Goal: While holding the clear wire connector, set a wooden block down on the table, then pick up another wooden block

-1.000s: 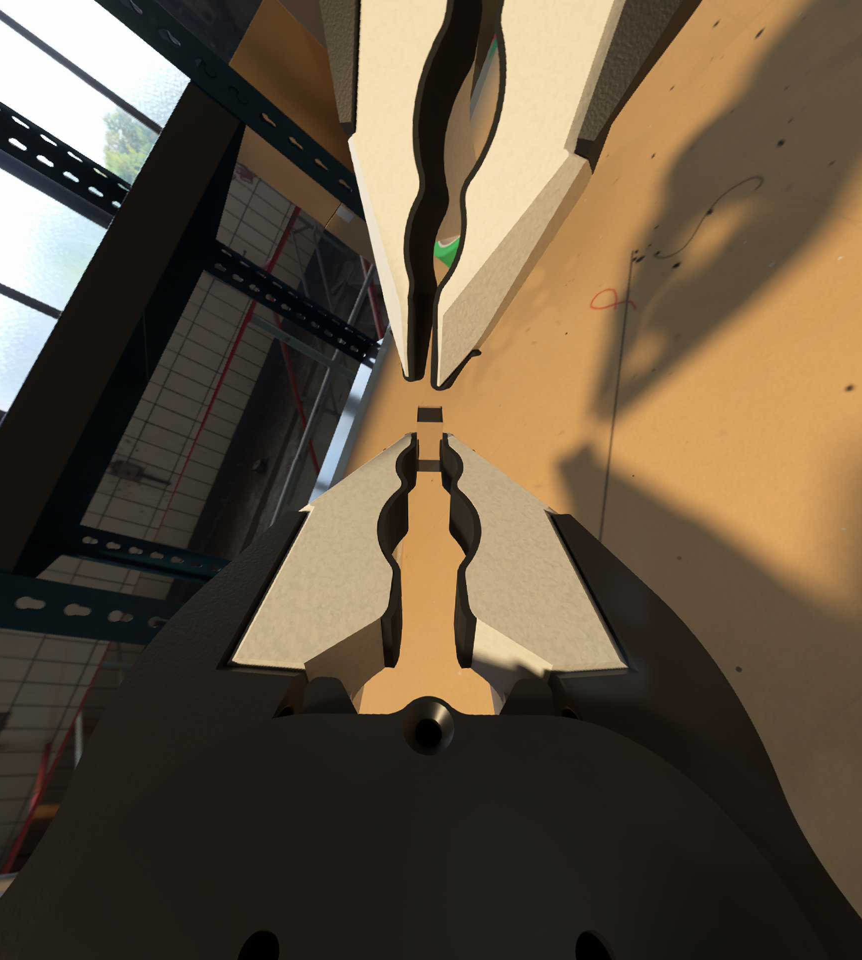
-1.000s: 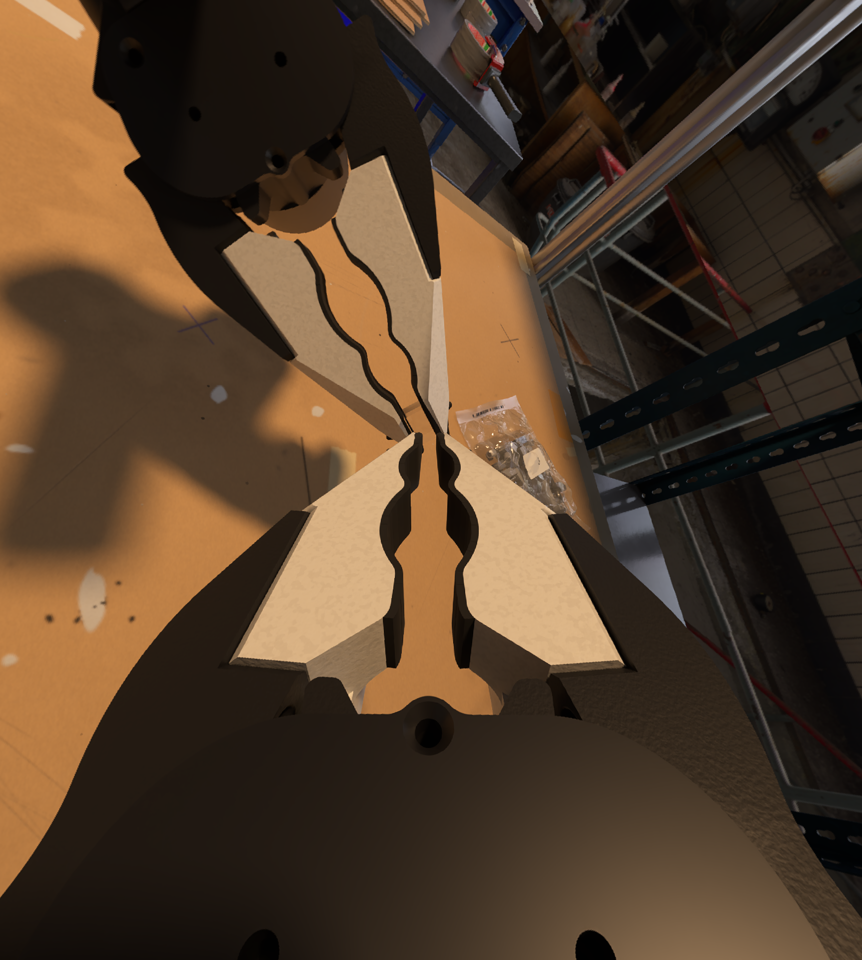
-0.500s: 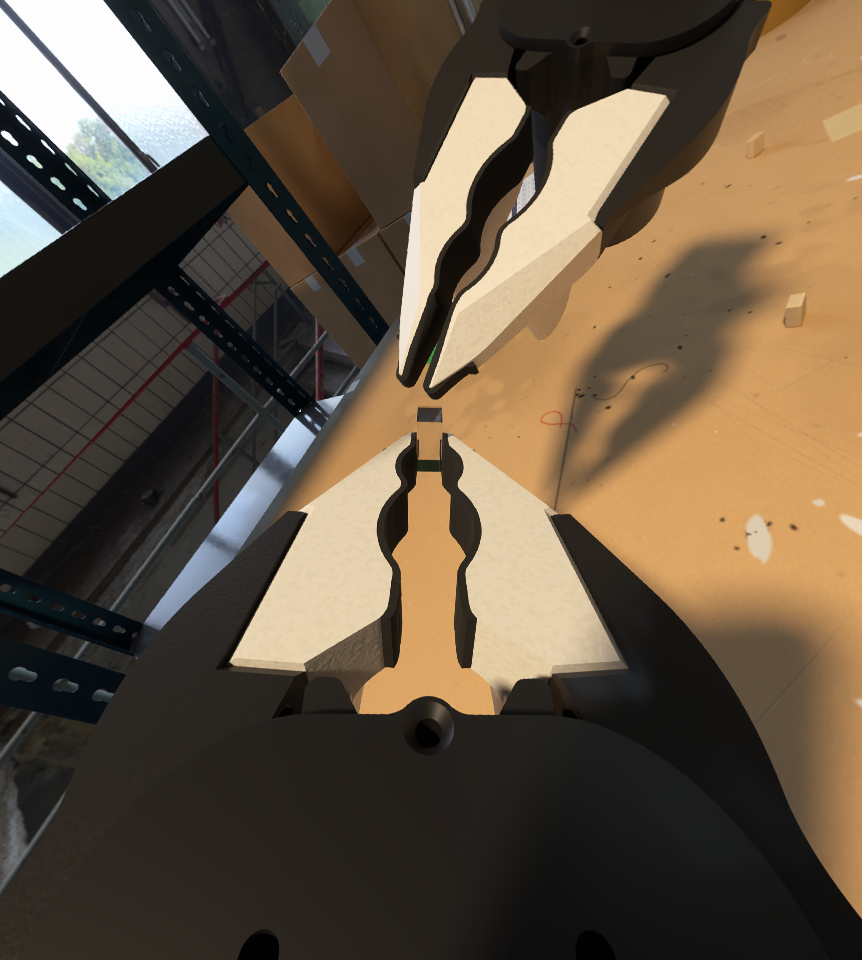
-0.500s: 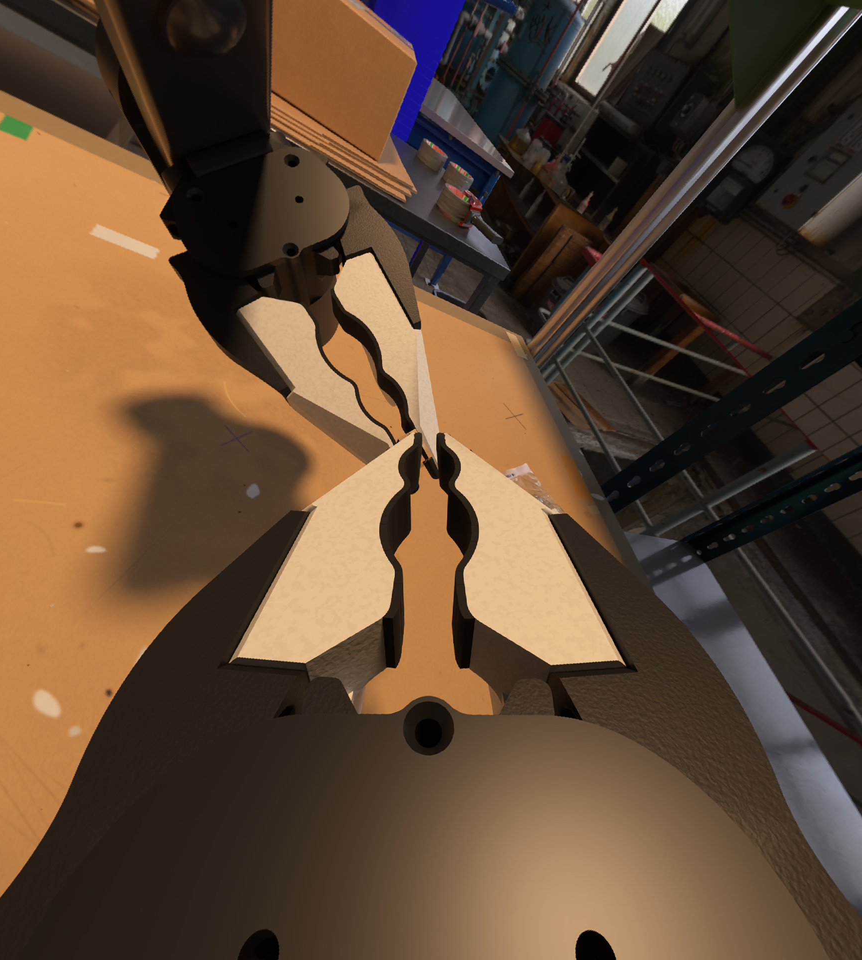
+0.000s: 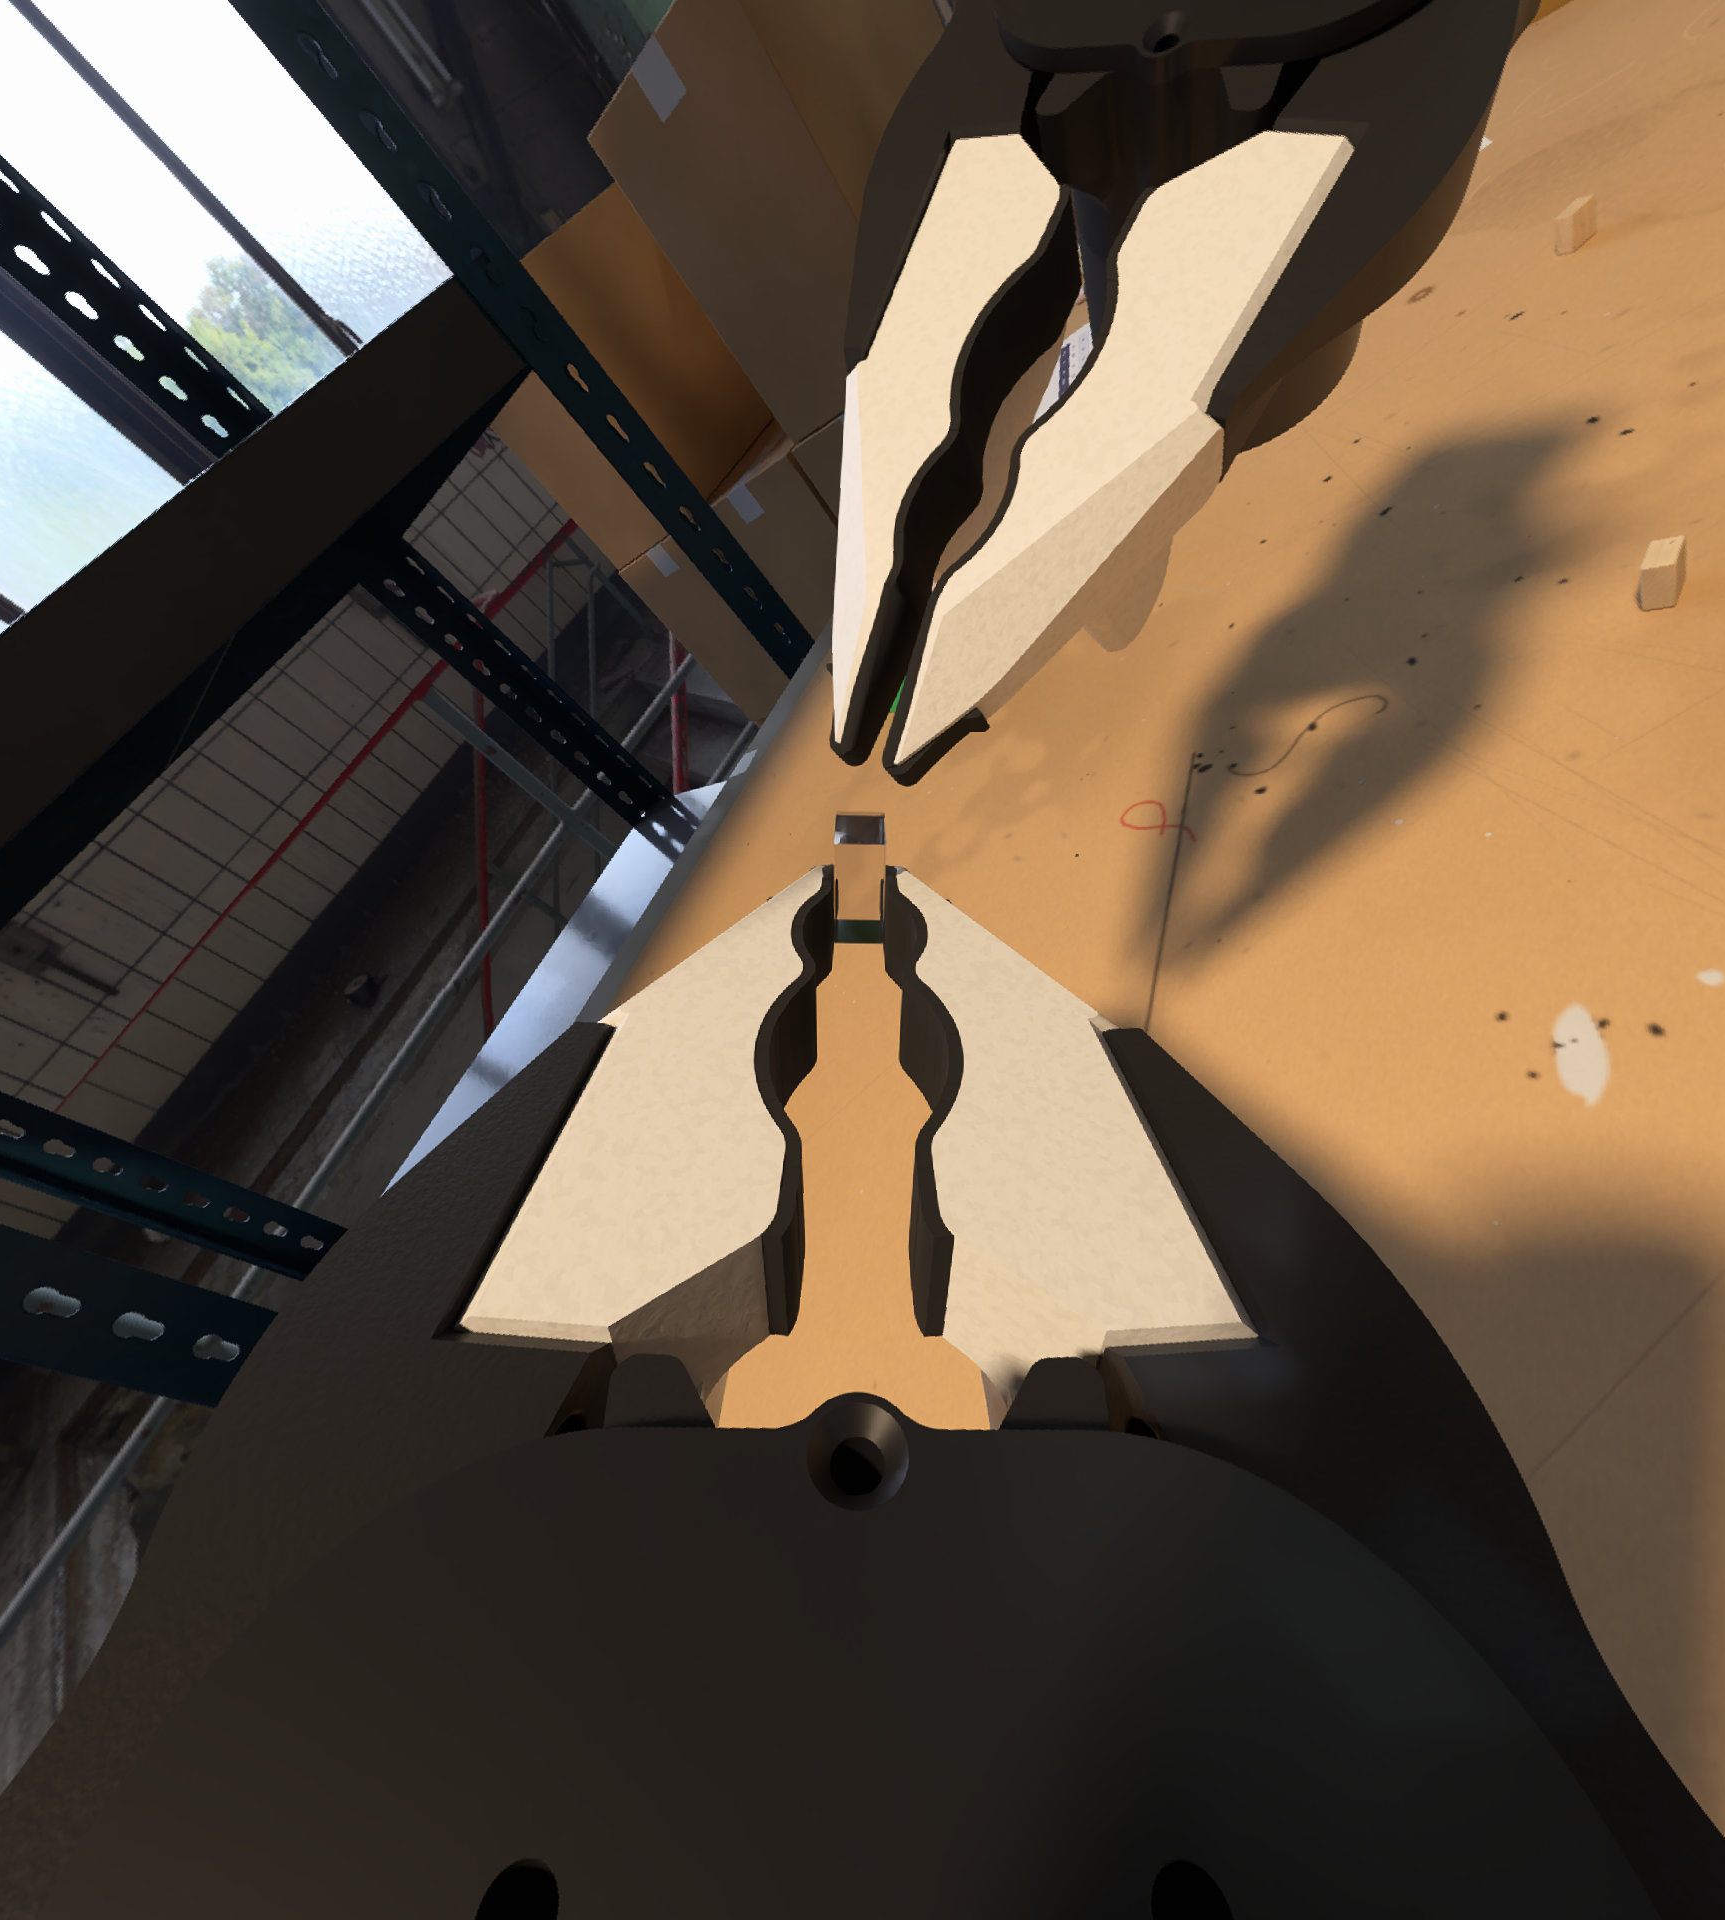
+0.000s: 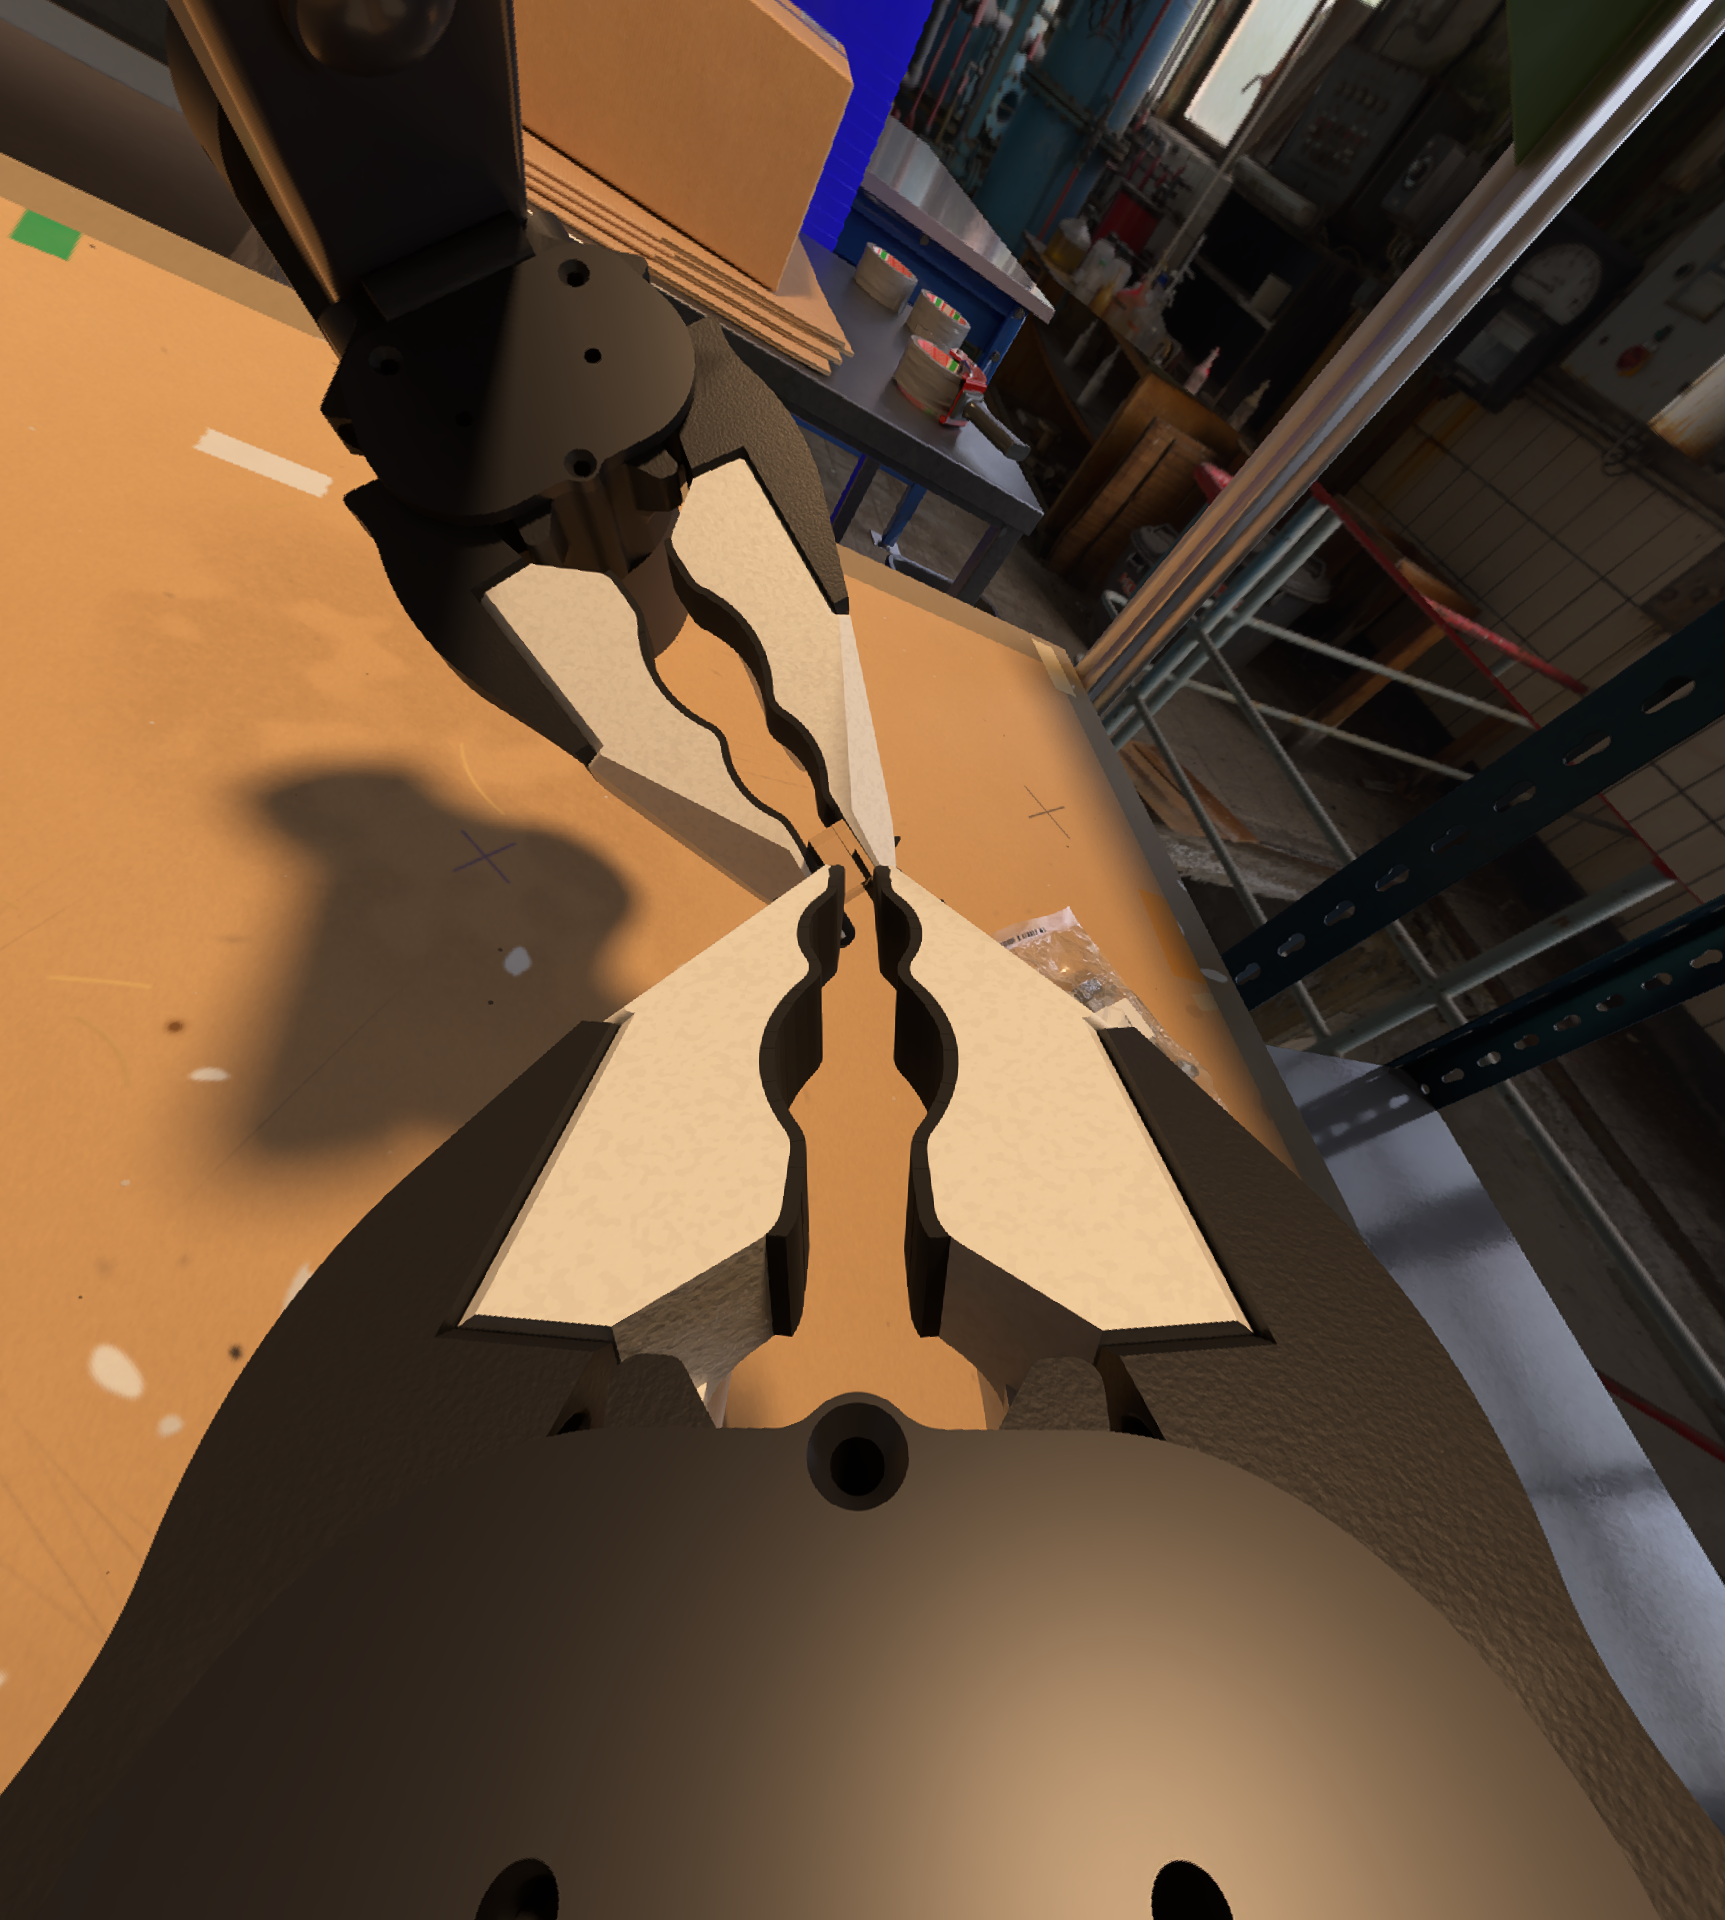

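Observation:
My left gripper (image 5: 858, 883) is shut on the clear wire connector (image 5: 858, 847), a small see-through block pinched at the fingertips, above the table (image 5: 1460, 1039). My right gripper (image 6: 856, 883) faces it tip to tip. Its jaws are shut to a narrow slit with nothing seen between them. In the left wrist view its tips (image 5: 873, 764) hang just beyond the connector, apart from it. Two small wooden blocks (image 5: 1661, 571) (image 5: 1575, 223) lie on the table at the right. A pale block-like shape (image 5: 1133, 592) peeks out beside the right gripper's finger.
The table's edge runs close by, with metal racking (image 6: 1564, 779) and a drop beyond it. A clear bag of small parts (image 6: 1076, 966) lies near that edge. A cardboard box (image 6: 681, 125) and a green tape mark (image 6: 47, 234) sit at the far side.
Both grippers have risen from the table and drawn a little apart, still tip to tip. More of the table and the loose blocks came into view. Neither grip changed.

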Robot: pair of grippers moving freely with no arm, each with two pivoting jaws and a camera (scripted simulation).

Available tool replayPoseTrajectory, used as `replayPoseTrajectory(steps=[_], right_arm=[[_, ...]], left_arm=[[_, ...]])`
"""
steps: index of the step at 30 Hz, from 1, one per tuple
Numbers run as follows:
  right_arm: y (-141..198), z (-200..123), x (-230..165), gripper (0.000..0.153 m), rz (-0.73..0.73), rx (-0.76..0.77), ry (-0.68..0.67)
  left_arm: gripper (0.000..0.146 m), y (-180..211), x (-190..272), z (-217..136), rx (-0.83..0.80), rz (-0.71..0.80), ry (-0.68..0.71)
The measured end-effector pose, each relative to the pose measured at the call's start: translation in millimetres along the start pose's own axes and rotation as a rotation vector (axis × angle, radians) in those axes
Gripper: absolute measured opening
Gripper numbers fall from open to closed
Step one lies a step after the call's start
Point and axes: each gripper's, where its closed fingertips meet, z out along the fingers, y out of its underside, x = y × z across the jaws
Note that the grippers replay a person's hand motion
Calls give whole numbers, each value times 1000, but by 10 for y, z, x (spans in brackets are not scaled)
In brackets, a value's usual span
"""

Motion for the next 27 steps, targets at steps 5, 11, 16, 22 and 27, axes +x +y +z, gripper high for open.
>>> replayPoseTrajectory(steps=[5, 11, 16, 22, 27], right_arm=[[5, 0, 5, 5, 4, 0, -1], [21, 9, -5, 5, 11, -4, -9], [26, 20, -7, 5, 12, -7, -10], [36, 25, -6, 5, 17, -16, -11], [66, 40, -9, 5, 17, -36, -10]], left_arm=[[8, 1, 17, 5, 1, -18, 16], [8, 16, 25, 15, -5, -26, 22], [8, 24, 26, 18, -7, -34, 27], [8, 30, 21, 18, -14, -34, 20], [8, 67, 19, 27, -39, -10, 4]])
